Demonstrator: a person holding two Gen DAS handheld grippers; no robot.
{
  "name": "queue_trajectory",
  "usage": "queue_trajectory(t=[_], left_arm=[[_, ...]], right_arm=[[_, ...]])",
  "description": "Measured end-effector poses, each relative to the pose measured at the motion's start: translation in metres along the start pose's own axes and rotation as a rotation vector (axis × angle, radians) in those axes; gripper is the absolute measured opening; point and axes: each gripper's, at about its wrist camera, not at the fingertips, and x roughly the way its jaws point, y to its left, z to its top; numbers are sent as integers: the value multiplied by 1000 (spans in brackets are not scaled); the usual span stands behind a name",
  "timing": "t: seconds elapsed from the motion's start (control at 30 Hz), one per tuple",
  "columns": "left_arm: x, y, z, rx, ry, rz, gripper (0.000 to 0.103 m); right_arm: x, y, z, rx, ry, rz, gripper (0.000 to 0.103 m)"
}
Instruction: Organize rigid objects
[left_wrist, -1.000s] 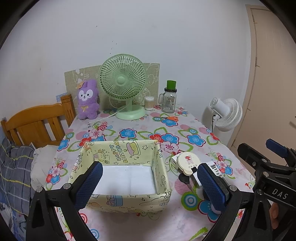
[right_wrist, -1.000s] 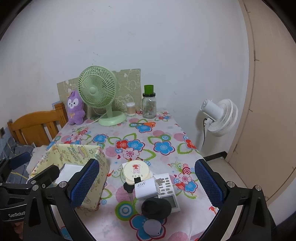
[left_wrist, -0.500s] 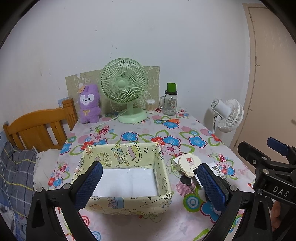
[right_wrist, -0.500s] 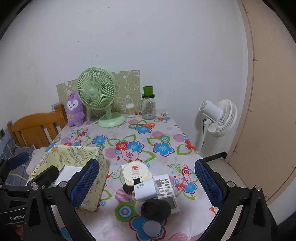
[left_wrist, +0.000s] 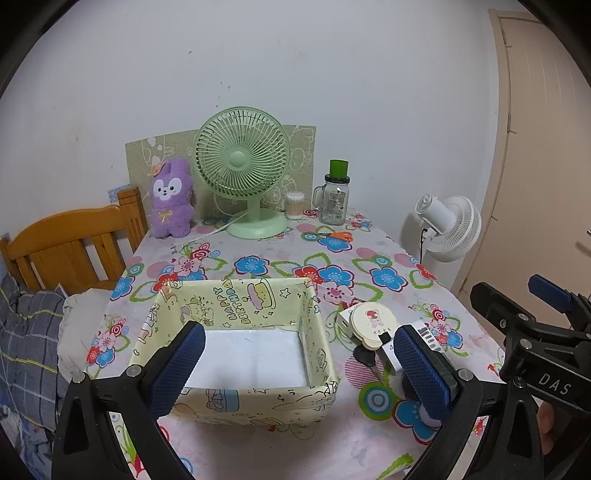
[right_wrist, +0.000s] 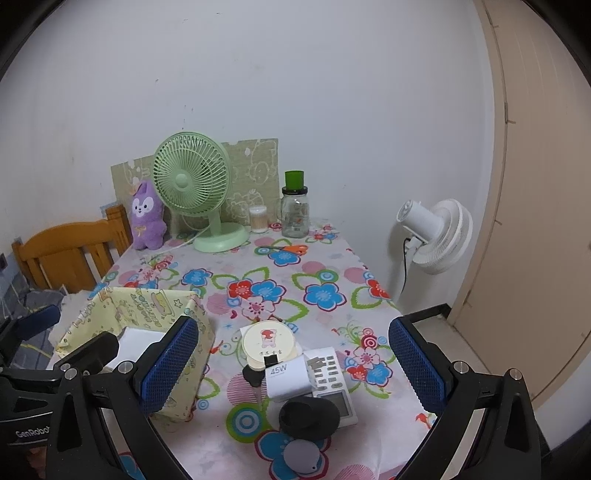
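A lived-in room of a home, most likely a bedroom or small living space. A table against a plain white wall wears a bright flowered tablecloth (left_wrist: 258, 266), and on it stand a green desk fan (left_wrist: 242, 166), a purple plush rabbit (left_wrist: 173, 203), a glass jar with a green lid (left_wrist: 335, 195), a tub of cotton swabs (left_wrist: 294, 201) and orange-handled scissors (left_wrist: 334, 235). A wooden chair (left_wrist: 70, 243) sits at the left edge beside checked bedding (left_wrist: 26, 343). A white floor fan (right_wrist: 436, 230) stands by a beige door (right_wrist: 543, 184) on the right
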Motion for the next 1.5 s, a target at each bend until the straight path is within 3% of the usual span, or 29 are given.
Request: queue_trajectory(t=[0.6, 0.93, 1.5], left_arm=[[21, -16, -6, 30, 30, -13, 101], [42, -33, -13, 30, 75, -42, 83], [67, -80, -34, 65, 139, -117, 75]], right_arm=[[10, -8, -6, 3, 1, 7, 103], [33, -22, -15, -15, 52, 21, 87], [52, -53, -38, -37, 88, -8, 85]])
